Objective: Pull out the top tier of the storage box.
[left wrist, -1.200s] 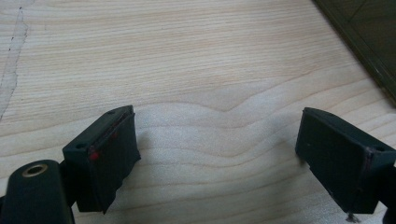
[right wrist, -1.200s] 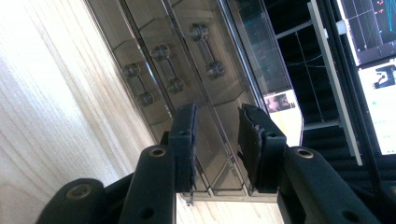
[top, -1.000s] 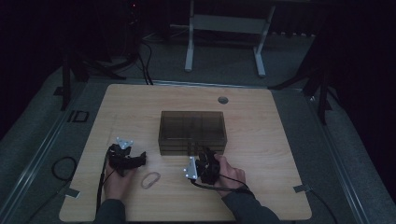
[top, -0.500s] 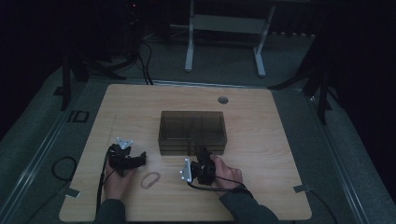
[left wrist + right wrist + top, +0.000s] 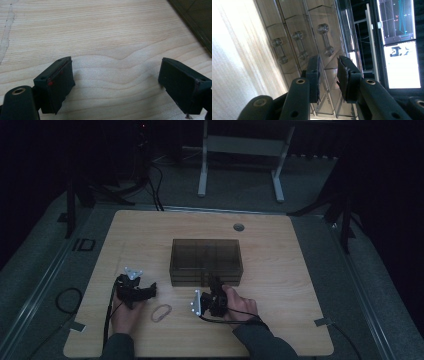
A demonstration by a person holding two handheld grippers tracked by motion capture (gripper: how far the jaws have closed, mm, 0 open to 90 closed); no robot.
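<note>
On the wooden desk (image 5: 280, 250) a smoky clear drawer box (image 5: 206, 260) stands at the middle, its handled fronts facing the near edge. The right claw (image 5: 214, 282) sits at that front, jaws just closing toward a narrow gap with no drawer handle (image 5: 325, 39) pinched. The left claw (image 5: 150, 289), released wide over bare wood, rests toward the near-left corner beside a rubber band (image 5: 161, 312).

one drawer box (image 5: 206, 261) (three handles (image 5: 323, 39)), one loop (image 5: 161, 312)

High view v. dim; gripper views brighter.
</note>
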